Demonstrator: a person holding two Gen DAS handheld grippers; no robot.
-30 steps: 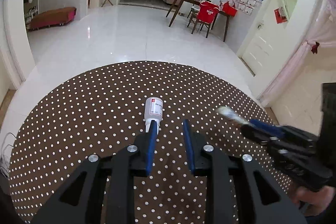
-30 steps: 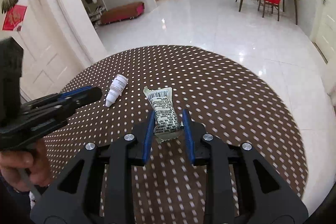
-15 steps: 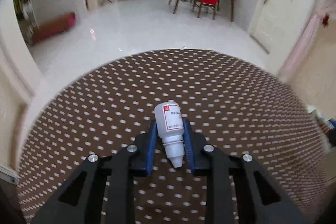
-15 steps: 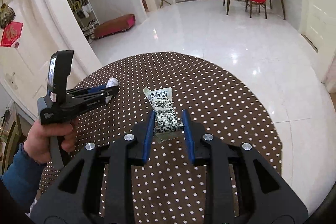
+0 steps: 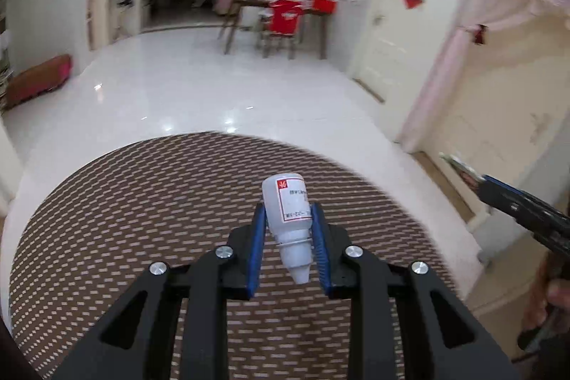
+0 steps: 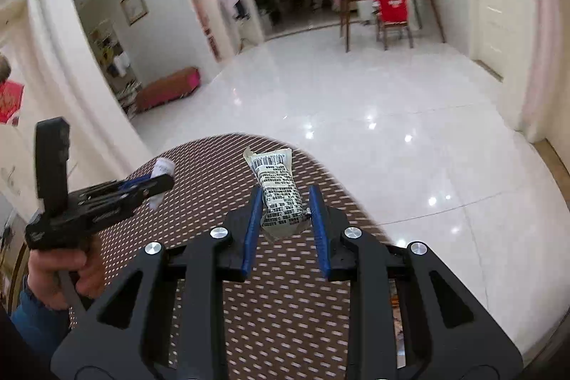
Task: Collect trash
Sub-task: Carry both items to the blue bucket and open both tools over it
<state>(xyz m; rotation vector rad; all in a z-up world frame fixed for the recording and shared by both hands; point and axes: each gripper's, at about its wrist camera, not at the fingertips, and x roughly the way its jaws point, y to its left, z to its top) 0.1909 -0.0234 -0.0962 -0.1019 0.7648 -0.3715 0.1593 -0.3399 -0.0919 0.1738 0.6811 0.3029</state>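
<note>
The left gripper is closed on a small white bottle. Its blue pads press the bottle's sides, with the labelled body sticking out past the tips and the tapered cap pointing back toward the camera between the fingers. The bottle is held clear of the table, which spreads below and ahead of the gripper as a round brown top with white dots, smeared by motion. Off to the right of this gripper, beyond the table edge, the right gripper reaches in with a thin bit of wrapper showing at its tips.

The right gripper is closed on a crumpled packet printed with black text and a barcode. Its pads pinch the packet's lower half, and the torn upper end stands out ahead of the tips. The packet hangs above the table's far edge. To the left of this gripper, the left gripper shows side-on with the bottle at its tips, gripped by a hand in a blue sleeve.

Past both tools lies a glossy white floor, with a red chair at a wooden desk by the far wall.
</note>
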